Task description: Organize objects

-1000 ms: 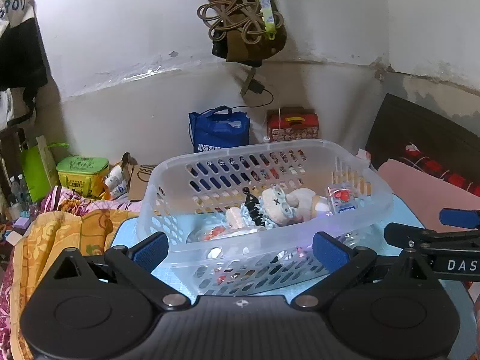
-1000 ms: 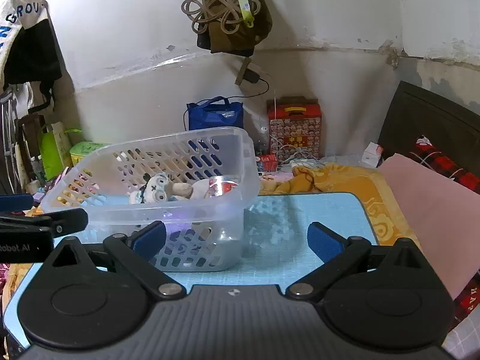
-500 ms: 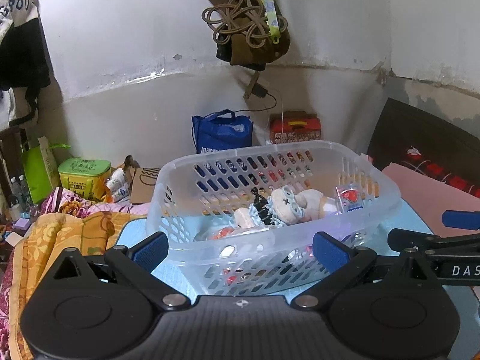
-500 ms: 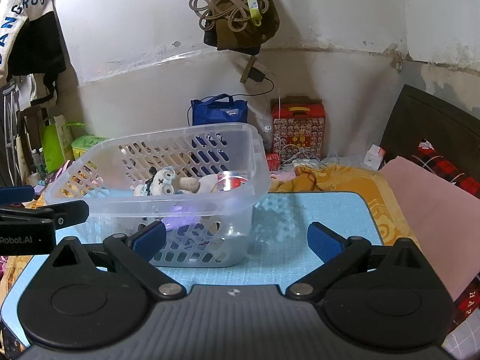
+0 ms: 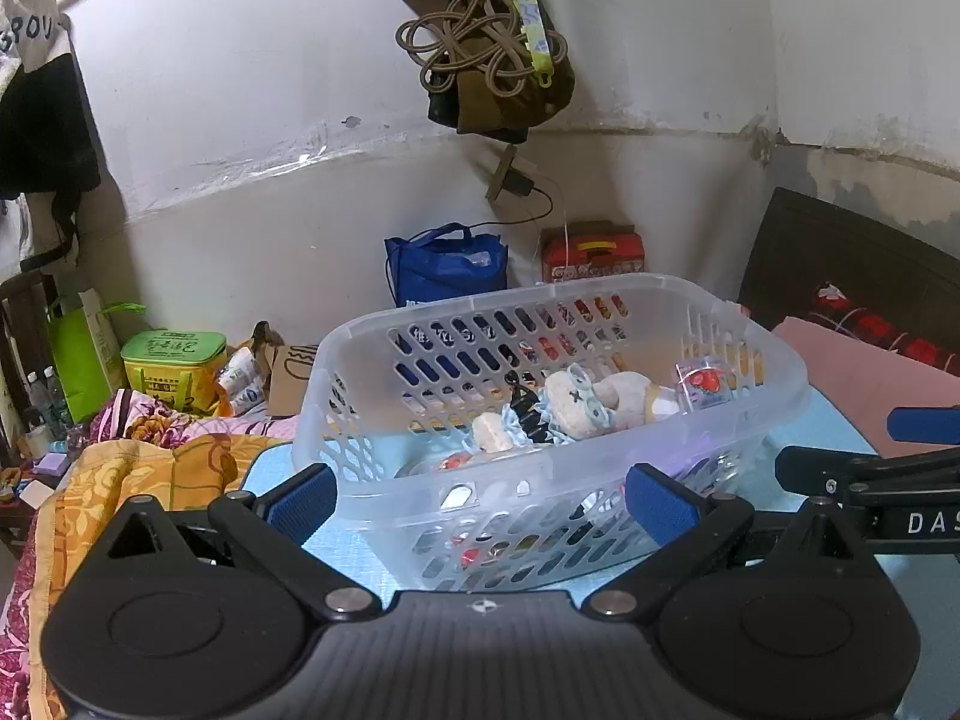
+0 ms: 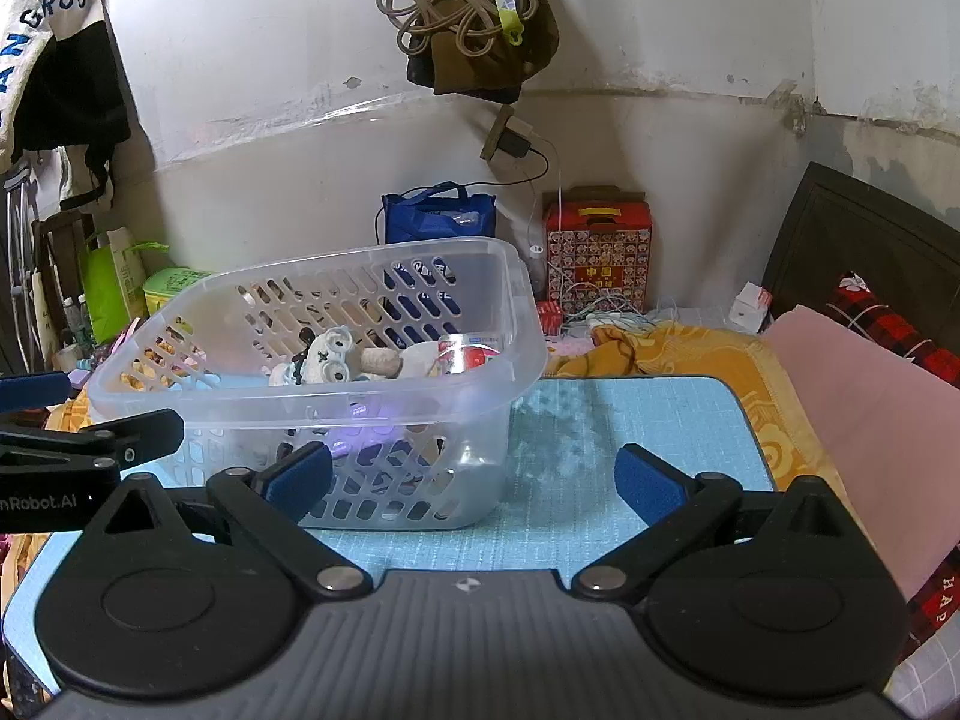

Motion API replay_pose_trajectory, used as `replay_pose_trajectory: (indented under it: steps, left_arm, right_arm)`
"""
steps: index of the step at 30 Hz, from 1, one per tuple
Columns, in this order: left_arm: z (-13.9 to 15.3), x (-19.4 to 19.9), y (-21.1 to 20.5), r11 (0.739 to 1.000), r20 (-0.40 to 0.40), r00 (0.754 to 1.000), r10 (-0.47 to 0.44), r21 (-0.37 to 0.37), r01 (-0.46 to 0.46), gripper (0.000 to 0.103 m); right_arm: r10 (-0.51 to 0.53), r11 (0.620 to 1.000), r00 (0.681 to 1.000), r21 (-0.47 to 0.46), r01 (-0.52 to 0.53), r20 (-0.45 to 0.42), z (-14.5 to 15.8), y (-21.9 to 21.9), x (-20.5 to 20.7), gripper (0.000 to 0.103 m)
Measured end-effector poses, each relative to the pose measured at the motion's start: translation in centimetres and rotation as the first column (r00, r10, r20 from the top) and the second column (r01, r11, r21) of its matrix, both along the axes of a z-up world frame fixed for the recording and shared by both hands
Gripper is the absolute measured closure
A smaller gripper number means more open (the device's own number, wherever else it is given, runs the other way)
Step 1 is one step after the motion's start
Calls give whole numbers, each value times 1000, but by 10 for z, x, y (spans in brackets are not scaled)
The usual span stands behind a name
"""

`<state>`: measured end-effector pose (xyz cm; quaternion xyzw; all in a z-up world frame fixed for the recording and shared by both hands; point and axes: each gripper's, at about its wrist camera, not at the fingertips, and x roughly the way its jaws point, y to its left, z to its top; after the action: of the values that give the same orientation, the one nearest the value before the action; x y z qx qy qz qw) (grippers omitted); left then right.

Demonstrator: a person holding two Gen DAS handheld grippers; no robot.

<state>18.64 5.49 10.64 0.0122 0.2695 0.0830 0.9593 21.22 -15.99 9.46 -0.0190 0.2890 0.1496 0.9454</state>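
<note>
A clear plastic slotted basket [image 5: 540, 480] stands on the light blue mat [image 6: 630, 450]; it also shows in the right wrist view [image 6: 312, 384]. Inside lie a white plush toy [image 5: 588, 402] with goggle eyes, a small red-and-white packet [image 5: 702, 381] and other small items. My left gripper [image 5: 480, 498] is open and empty, its fingers astride the basket's near wall without touching it. My right gripper [image 6: 474, 477] is open and empty, just to the right of the basket's near corner. Each gripper shows at the edge of the other's view.
A blue bag [image 5: 447, 270] and a red patterned box [image 6: 597, 252] stand by the back wall. An orange blanket [image 5: 138, 480] lies left of the mat, a pink cloth [image 6: 870, 396] right. A green tub [image 5: 171, 366] sits far left. Cords hang on the wall above.
Both grippers have drawn back and lifted a little, so the basket sits lower and slightly farther in both views. The basket and its contents have not moved.
</note>
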Motion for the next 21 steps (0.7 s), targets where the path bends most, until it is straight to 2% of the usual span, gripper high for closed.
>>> replay_pose_trajectory:
  steps: [21]
  left_arm:
    - [-5,3,-2,1000,-11,1000,-23,-19,23,0]
  right_arm:
    - [-9,1000,1000,19,9,-1,-1,-3,2,0]
